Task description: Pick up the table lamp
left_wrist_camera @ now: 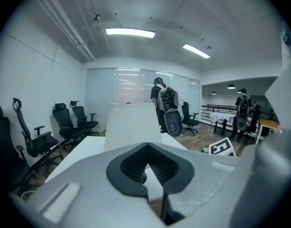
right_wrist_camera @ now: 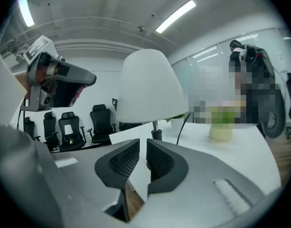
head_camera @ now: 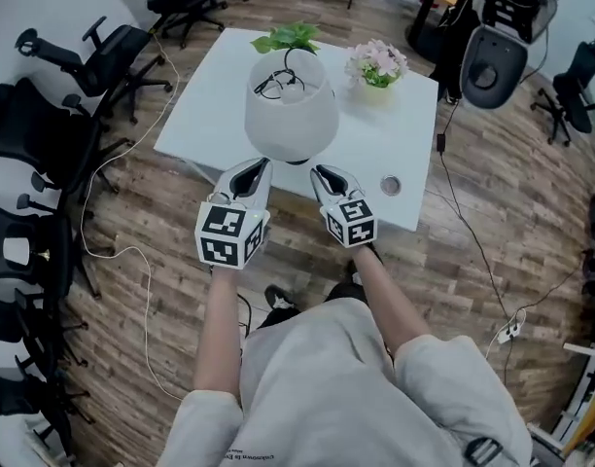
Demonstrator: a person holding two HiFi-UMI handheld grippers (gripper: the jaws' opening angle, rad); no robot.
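The table lamp (head_camera: 291, 115) has a white dome shade and a black cord coiled on top, and it stands on the white table (head_camera: 414, 212) near its front edge. Both grippers hover just in front of it, below the shade. My left gripper (head_camera: 258, 166) points at the lamp's left side, jaws shut and empty. My right gripper (head_camera: 322, 172) points at its right side, jaws drawn together with only a thin slit, nothing held. The shade (left_wrist_camera: 131, 125) rises beyond my left gripper (left_wrist_camera: 145, 148) in the left gripper view. In the right gripper view the shade (right_wrist_camera: 150, 91) and thin stem (right_wrist_camera: 156, 126) stand just past my right gripper (right_wrist_camera: 142, 148).
A green plant (head_camera: 289, 37) and a pot of pink flowers (head_camera: 377, 64) stand at the table's far side. A small round disc (head_camera: 391, 185) lies at front right. Office chairs (head_camera: 45, 134) line the left. Cables (head_camera: 132, 251) trail over the wooden floor. A dark machine (head_camera: 494, 56) stands at the back right.
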